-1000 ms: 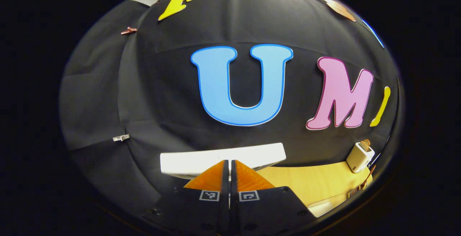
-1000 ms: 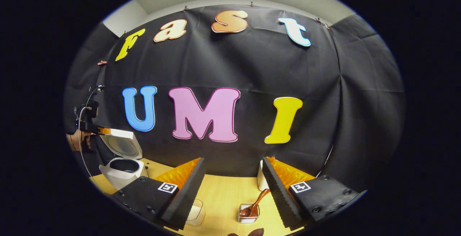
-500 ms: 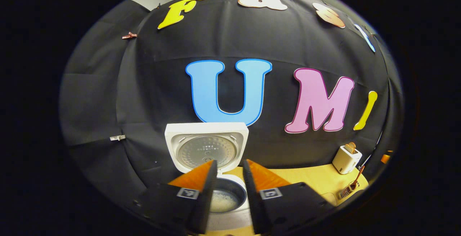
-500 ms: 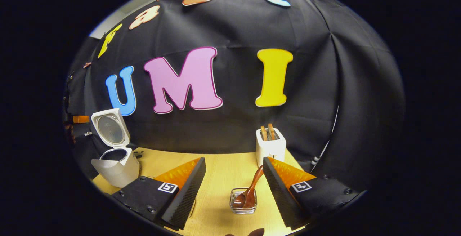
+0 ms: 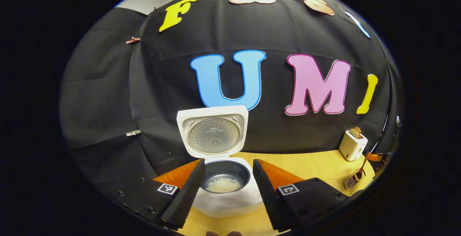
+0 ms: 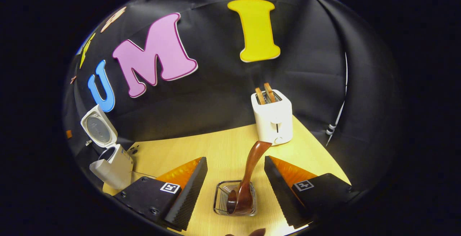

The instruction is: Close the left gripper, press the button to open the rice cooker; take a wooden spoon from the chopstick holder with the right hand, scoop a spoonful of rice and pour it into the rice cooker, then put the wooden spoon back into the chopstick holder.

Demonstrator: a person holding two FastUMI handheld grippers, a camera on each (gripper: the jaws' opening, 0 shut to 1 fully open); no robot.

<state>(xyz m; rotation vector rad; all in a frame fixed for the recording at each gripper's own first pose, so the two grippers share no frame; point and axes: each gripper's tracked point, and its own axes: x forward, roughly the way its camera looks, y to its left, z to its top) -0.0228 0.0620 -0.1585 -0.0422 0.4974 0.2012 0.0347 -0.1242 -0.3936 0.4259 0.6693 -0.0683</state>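
Observation:
The white rice cooker (image 5: 227,200) stands with its lid (image 5: 213,131) up and some rice (image 5: 223,185) in the dark inner pot. My left gripper (image 5: 228,187) is open, its fingers on either side of the pot, a little nearer than it. In the right gripper view the cooker (image 6: 110,165) sits far left. A brown wooden spoon (image 6: 248,178) leans bowl-down in the wire chopstick holder (image 6: 224,203). My right gripper (image 6: 236,189) is open, with the holder and spoon between its fingers and untouched.
A white toaster (image 6: 272,117) with two slices stands at the back of the wooden table (image 6: 212,146), behind the spoon's handle. From the left gripper view the toaster (image 5: 353,144) and chopstick holder (image 5: 354,179) are far right. The black cloth wall closes the back.
The left gripper went from shut to open and drew back from the cooker, whose lid now stands open. The right gripper tilted down and came closer to the chopstick holder and spoon.

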